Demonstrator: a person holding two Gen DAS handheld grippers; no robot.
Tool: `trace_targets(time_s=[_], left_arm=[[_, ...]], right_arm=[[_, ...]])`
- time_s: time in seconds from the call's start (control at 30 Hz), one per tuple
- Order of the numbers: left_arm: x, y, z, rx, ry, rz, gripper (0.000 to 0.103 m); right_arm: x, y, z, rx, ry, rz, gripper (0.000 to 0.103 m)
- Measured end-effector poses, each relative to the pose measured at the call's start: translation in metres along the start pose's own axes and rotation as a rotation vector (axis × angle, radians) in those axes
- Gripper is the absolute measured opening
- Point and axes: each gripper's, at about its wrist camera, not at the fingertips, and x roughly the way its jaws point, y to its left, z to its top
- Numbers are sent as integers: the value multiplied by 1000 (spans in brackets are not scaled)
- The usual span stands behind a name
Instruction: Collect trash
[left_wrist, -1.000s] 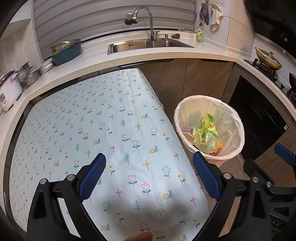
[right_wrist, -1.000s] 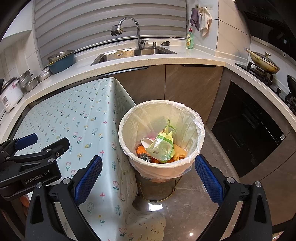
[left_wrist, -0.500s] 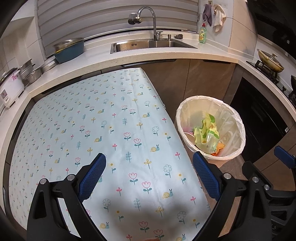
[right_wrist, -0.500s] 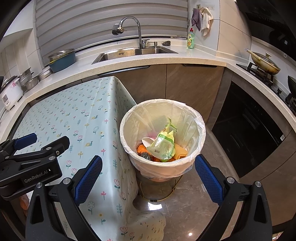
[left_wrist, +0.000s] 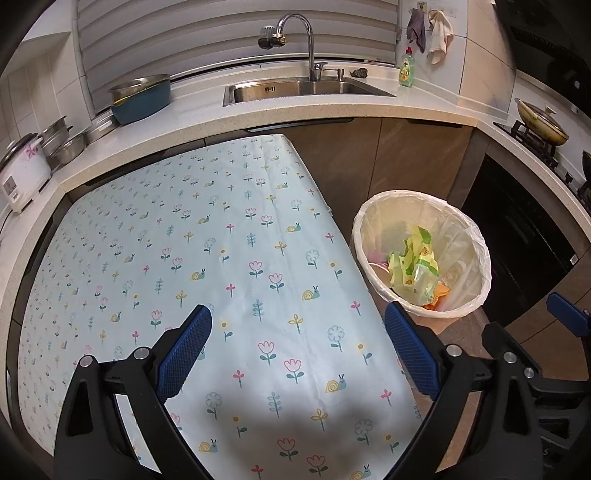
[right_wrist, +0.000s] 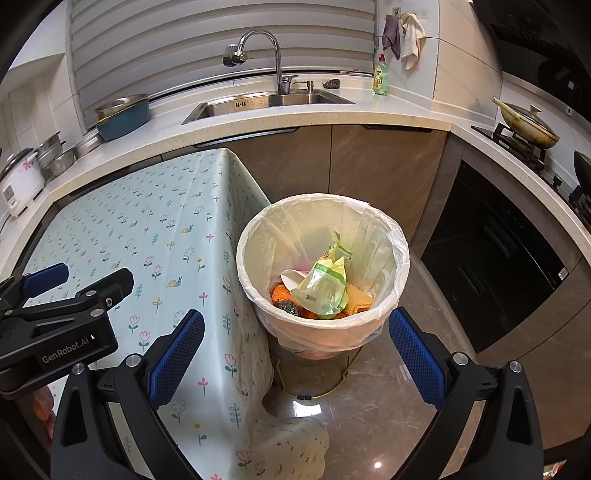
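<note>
**Trash in the bin, both grippers wide open**

From our left wrist camera, we see our left gripper (left_wrist: 297, 349) held over the table (left_wrist: 229, 266). Its two blue fingers (left_wrist: 184, 352) are spread far apart, and there is nothing between them. Under them is only the flowered cloth on the table. The bin (left_wrist: 421, 254) stands on the floor just beside the table's right edge, ahead and to the right of this gripper. Inside the bin we see a green and yellow wrapper (left_wrist: 415, 264) lying on top of the other trash. Part of our right gripper (left_wrist: 524, 354) shows at the right edge, lower than the bin.

From our right wrist camera, we see our right gripper (right_wrist: 295, 358) held over the floor, right in front of the bin (right_wrist: 323, 266). Its blue fingers (right_wrist: 175, 358) are also spread far apart and hold nothing. The bin sits ahead, between the two fingers. In it lie a green bag (right_wrist: 325, 288), a white scrap (right_wrist: 291, 278), a gray scrubber (right_wrist: 288, 306) and some orange bits (right_wrist: 279, 293). Our left gripper (right_wrist: 70, 306) shows at the left, over the table (right_wrist: 155, 229). Behind it all are the sink (right_wrist: 266, 101) and the counter (right_wrist: 332, 114).
</note>
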Motion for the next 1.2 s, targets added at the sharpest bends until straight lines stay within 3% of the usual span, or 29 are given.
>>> trace_targets(time_s=[1.2], left_arm=[[3,-1,-5,8,6,9,90]], right_arm=[[4,-3,-6,2,6,-1,97]])
